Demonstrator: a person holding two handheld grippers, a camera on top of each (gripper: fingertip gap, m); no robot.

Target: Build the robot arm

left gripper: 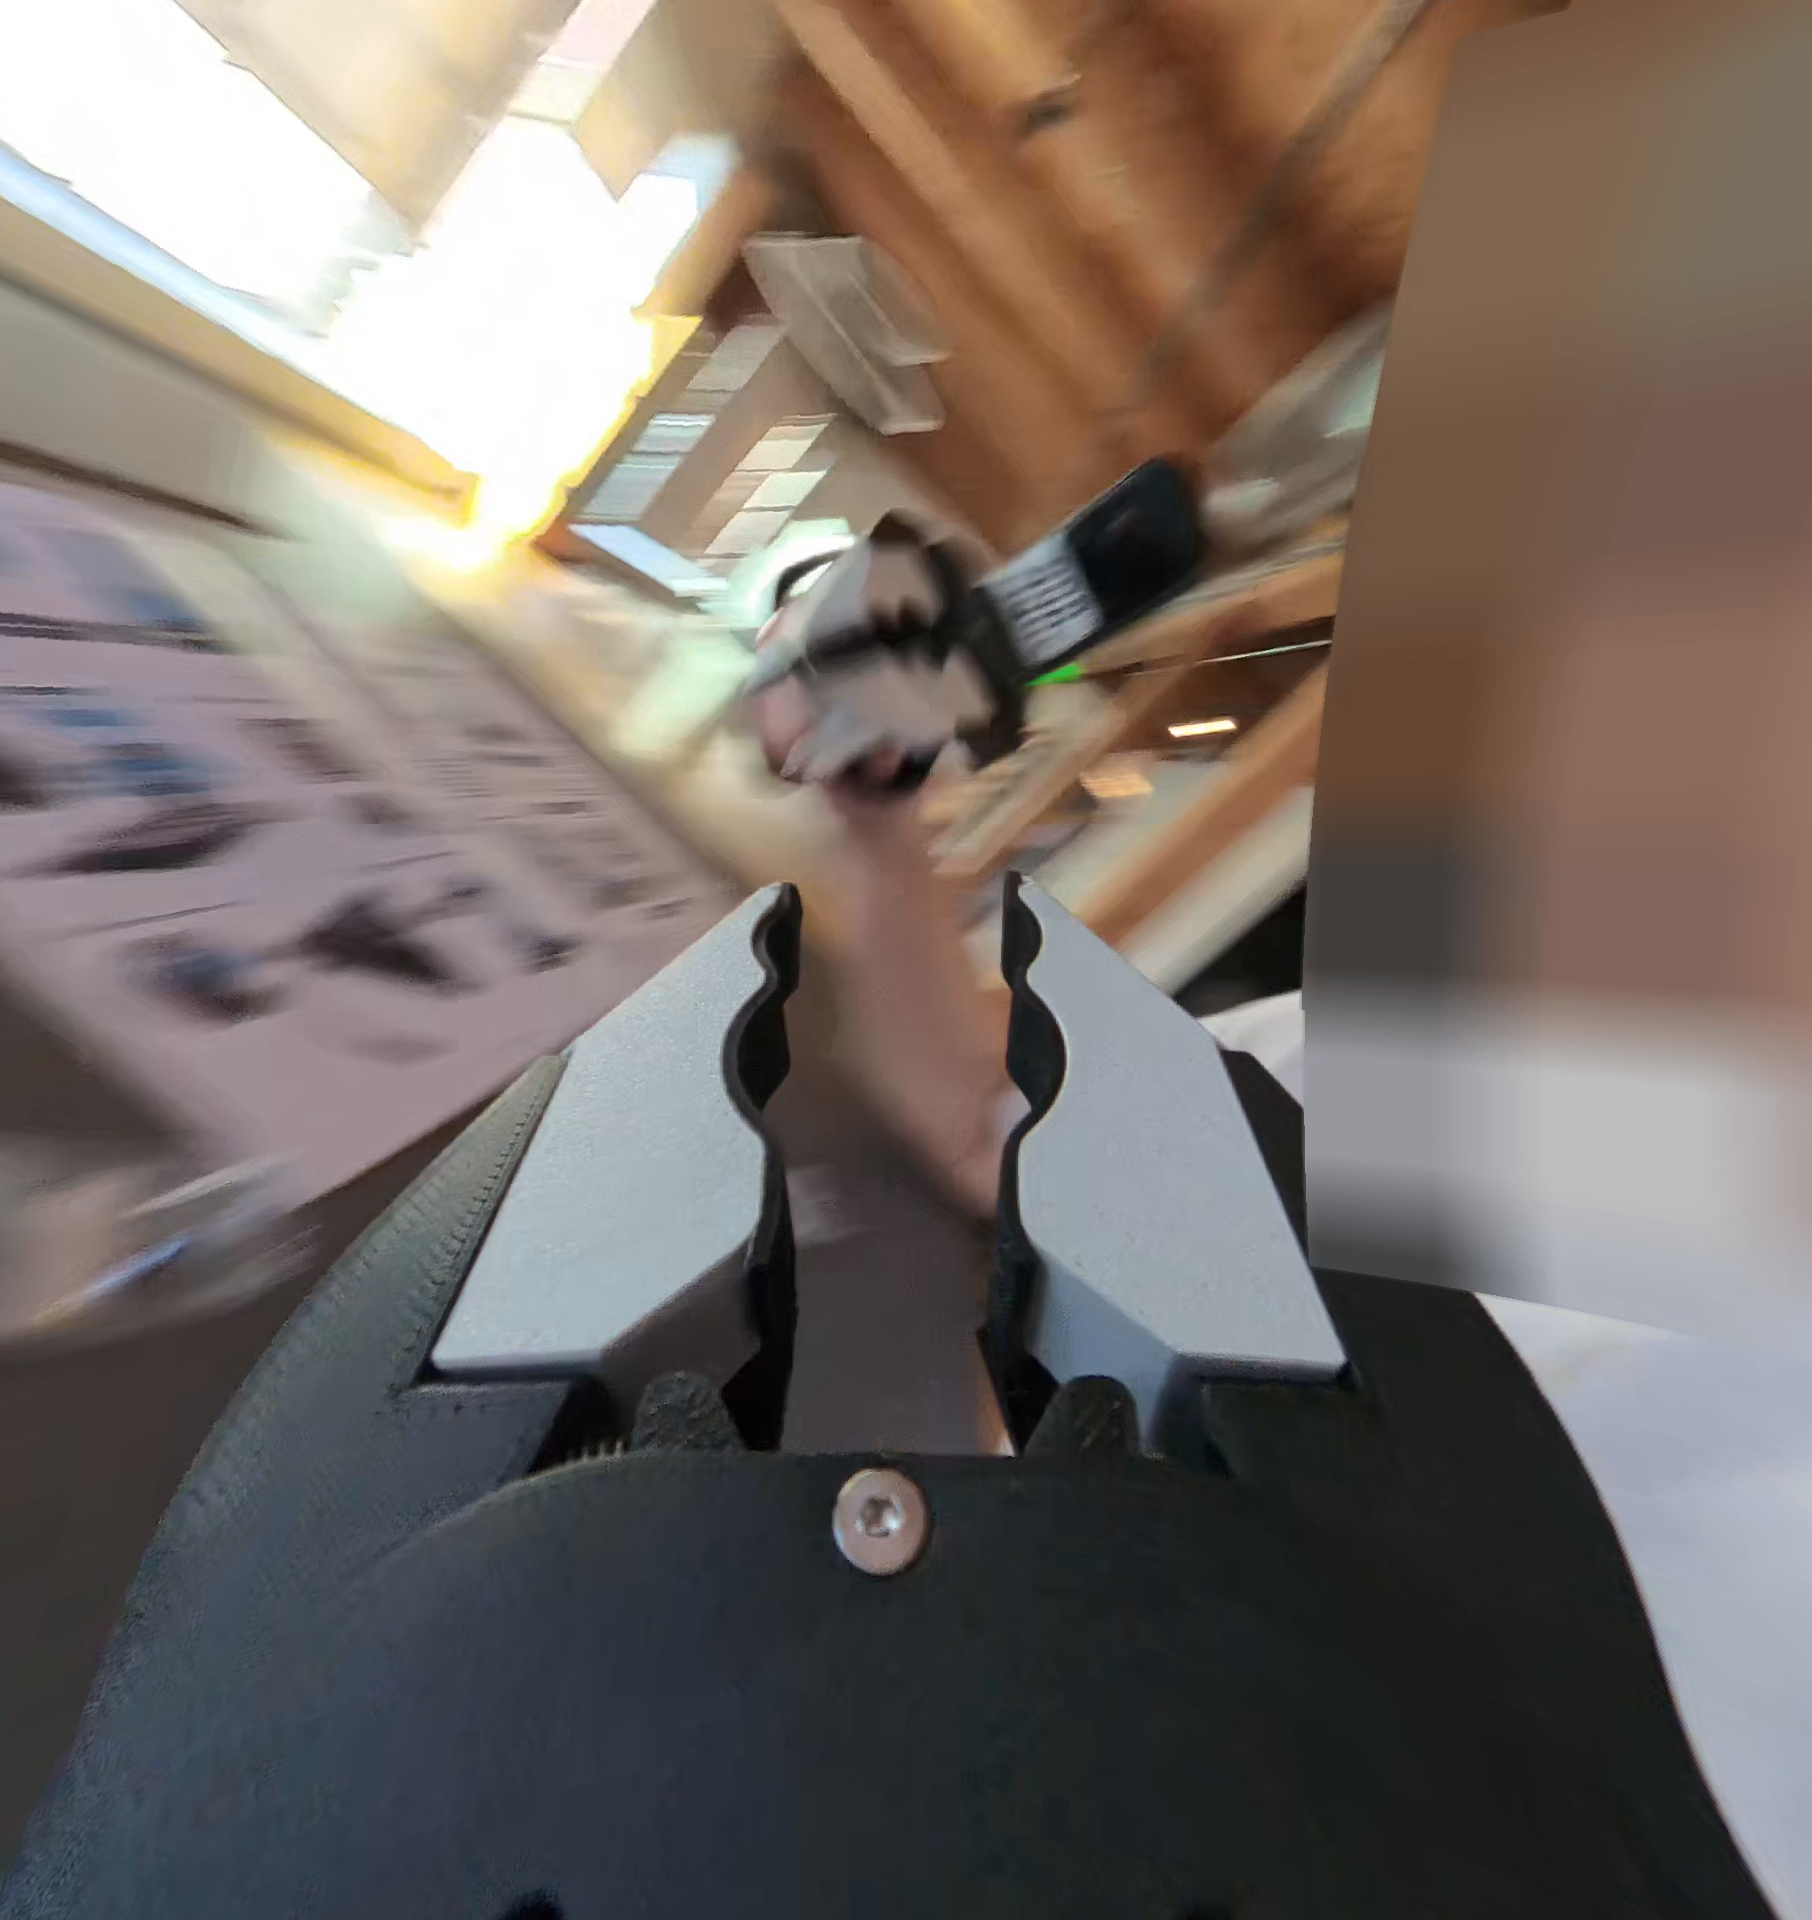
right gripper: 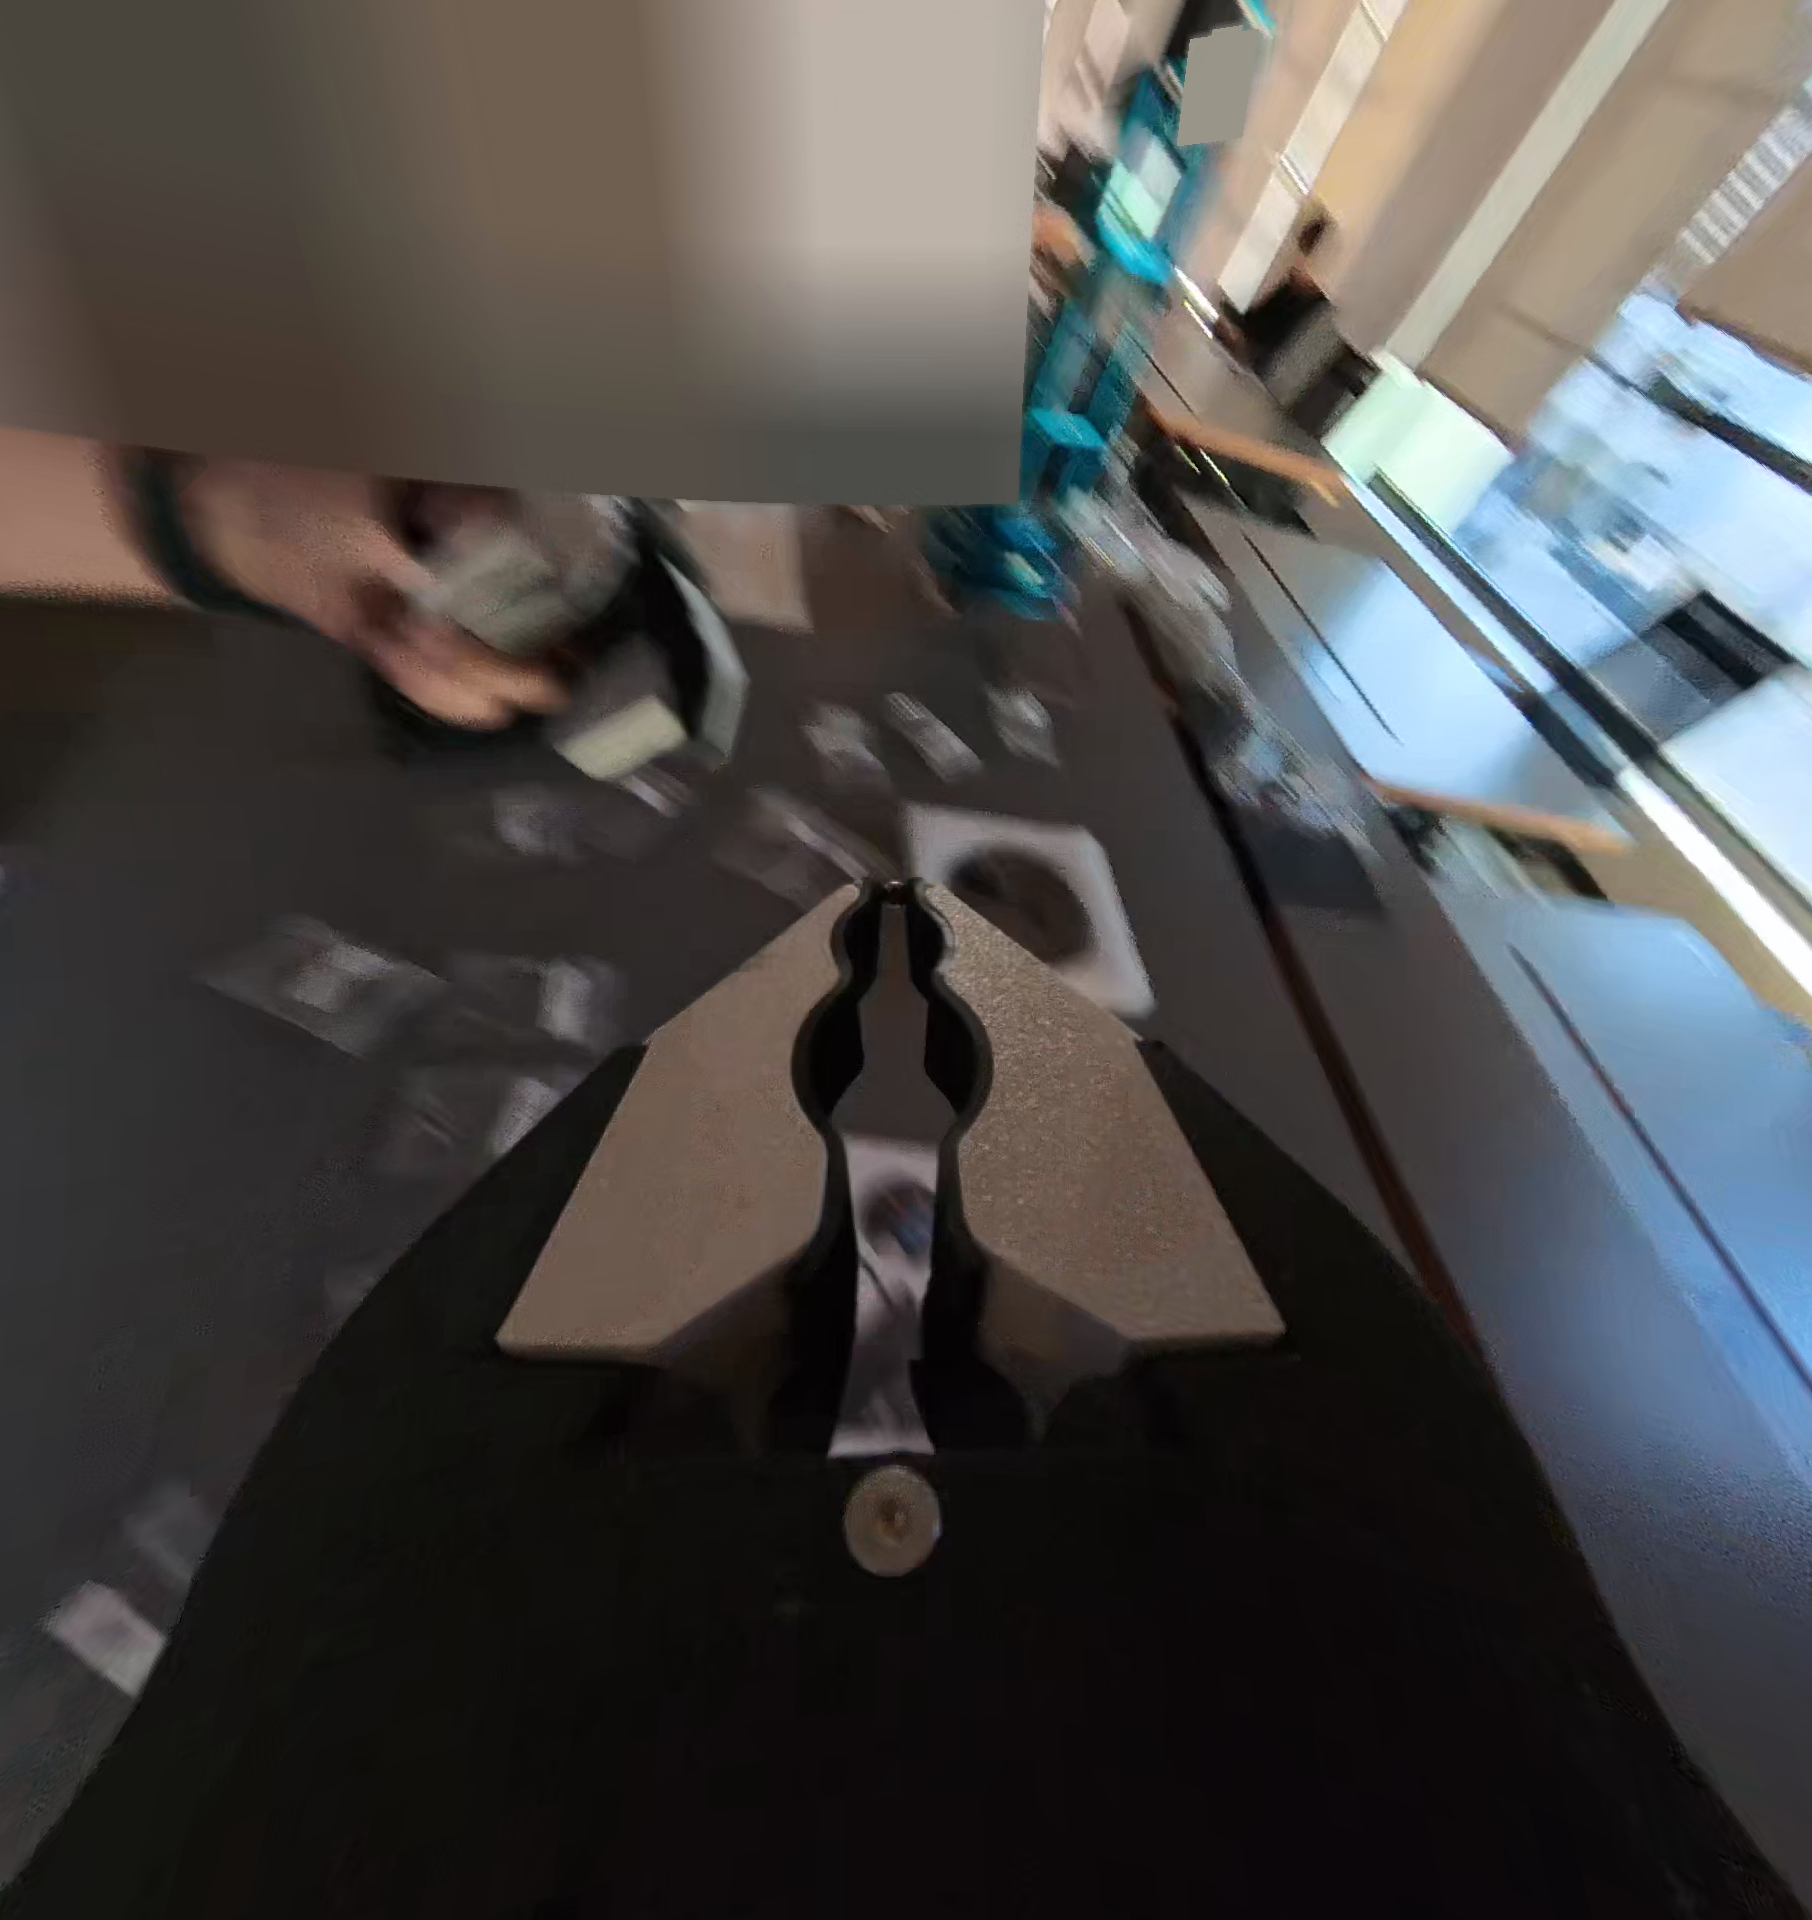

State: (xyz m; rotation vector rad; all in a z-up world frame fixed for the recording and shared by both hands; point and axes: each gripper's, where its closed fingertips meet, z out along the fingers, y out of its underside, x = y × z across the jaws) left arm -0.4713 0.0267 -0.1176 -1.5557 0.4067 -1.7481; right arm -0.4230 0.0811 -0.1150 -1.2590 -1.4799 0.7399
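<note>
Both views are smeared by motion. My left gripper point(left gripper: 902, 894) is open and holds nothing; a person's bare forearm point(left gripper: 912, 1039) shows behind the gap. Beyond it, a hand holds my right gripper point(left gripper: 860, 665) in the air, with its black camera block point(left gripper: 1130, 540) behind. In the right wrist view my right gripper point(right gripper: 889, 889) is shut, the tips meeting; a tiny dark speck sits at the tips and I cannot tell what it is. It hangs over a dark table point(right gripper: 258, 1195). A hand point(right gripper: 434, 644) holds my left gripper point(right gripper: 632, 717) at the upper left.
Several small pale cards or parts point(right gripper: 341, 977) lie on the dark table, with a white square piece with a dark round middle point(right gripper: 1027, 904) just past my right tips. Teal bins point(right gripper: 1078, 343) stand behind. Bright windows point(right gripper: 1660, 582) line the right. A pale printed sheet point(left gripper: 258, 831) lies left.
</note>
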